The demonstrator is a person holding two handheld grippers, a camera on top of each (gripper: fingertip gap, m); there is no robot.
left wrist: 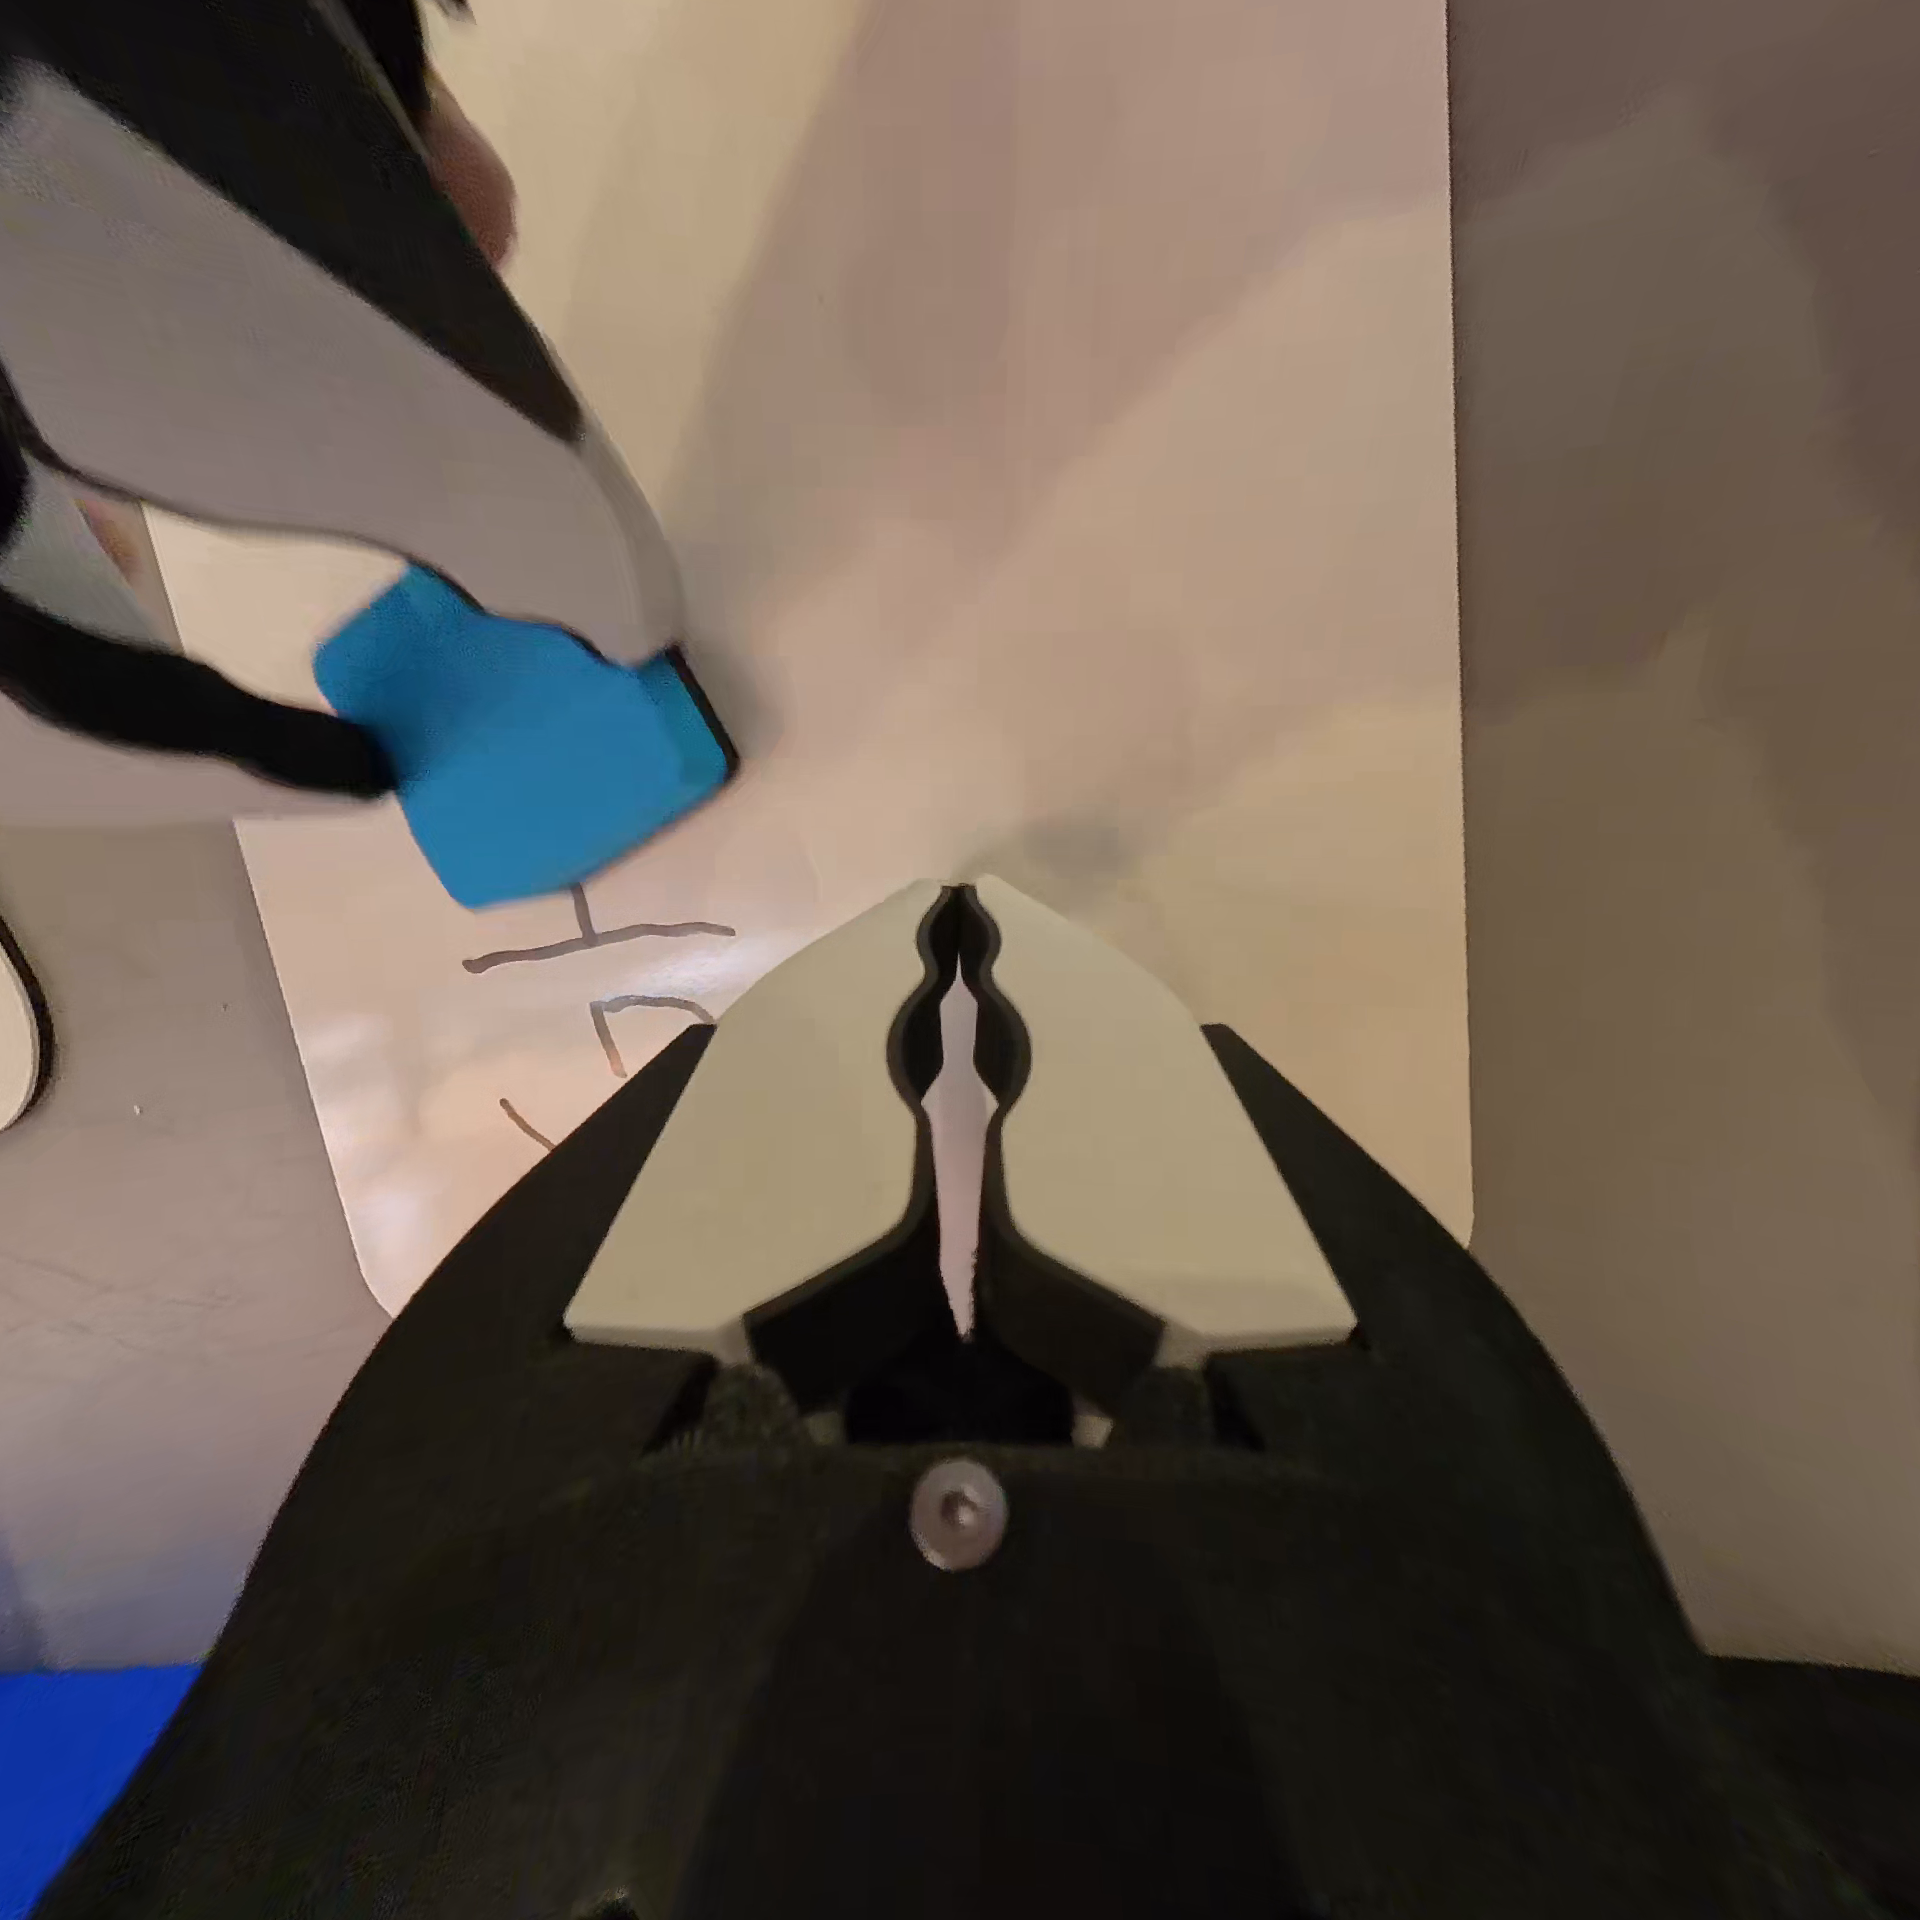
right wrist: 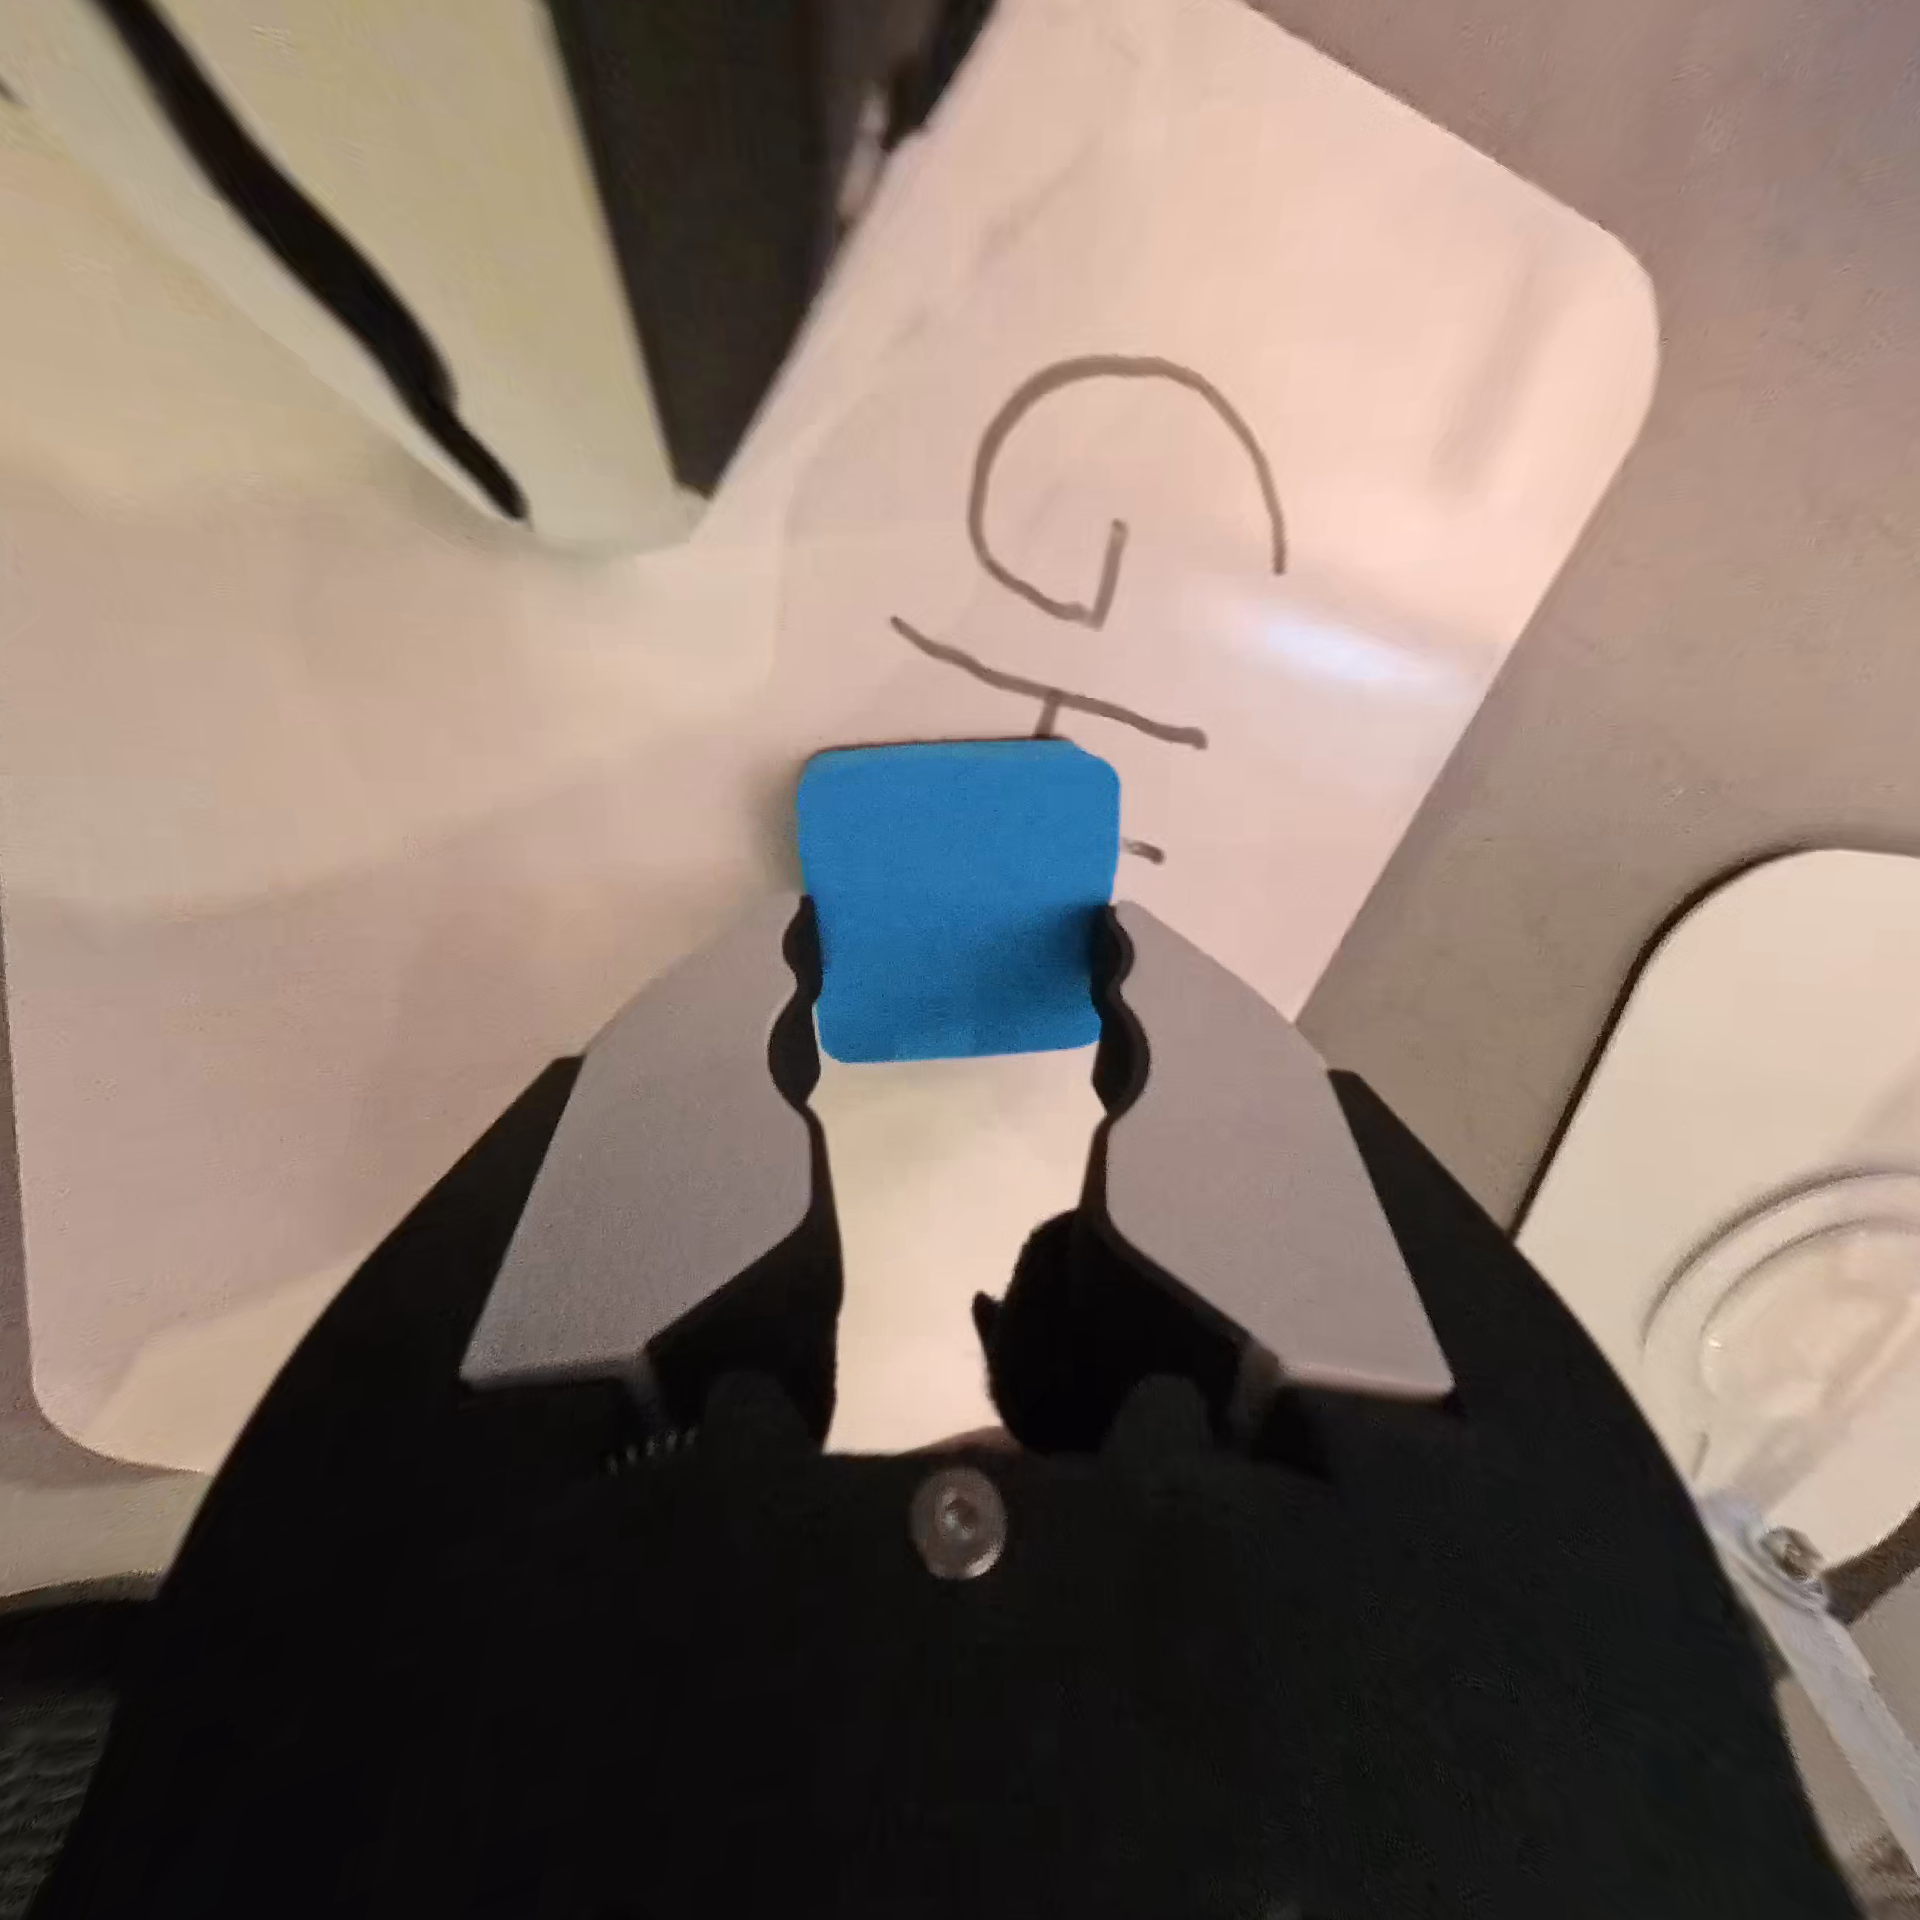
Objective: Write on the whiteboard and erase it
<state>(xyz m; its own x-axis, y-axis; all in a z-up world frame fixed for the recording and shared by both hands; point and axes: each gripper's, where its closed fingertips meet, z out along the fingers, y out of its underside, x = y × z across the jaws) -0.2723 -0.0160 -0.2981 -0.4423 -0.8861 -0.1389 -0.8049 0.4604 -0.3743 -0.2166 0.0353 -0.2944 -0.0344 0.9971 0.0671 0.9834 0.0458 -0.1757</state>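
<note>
A flat white rectangular whiteboard with rounded corners [right wrist: 1299, 312] lies on a grey-brown tabletop [left wrist: 1683, 727], with dark hand-drawn marker strokes [right wrist: 1122, 488] on its surface. The right gripper [right wrist: 956, 977], with pale grey fingers and black wavy pads, is clamped on a square blue foam eraser with a thin dark underside [right wrist: 956, 894]; both pads press against the eraser's two opposite sides. The eraser's far edge rests on the board, just covering the near end of the marker strokes, so part of the writing is hidden beneath it. In the left wrist view the same eraser [left wrist: 520, 748] sits at the left part of the board, with a few strokes [left wrist: 592, 940] showing just below it. The left gripper [left wrist: 958, 894] has its pale fingers brought together, the black pads meeting at the tips with nothing between them, and the tips sit low over the bare middle of the whiteboard [left wrist: 1143, 520]. A white rounded tray holding a clear glass item [right wrist: 1766, 1299] lies beside the board's right edge
</note>
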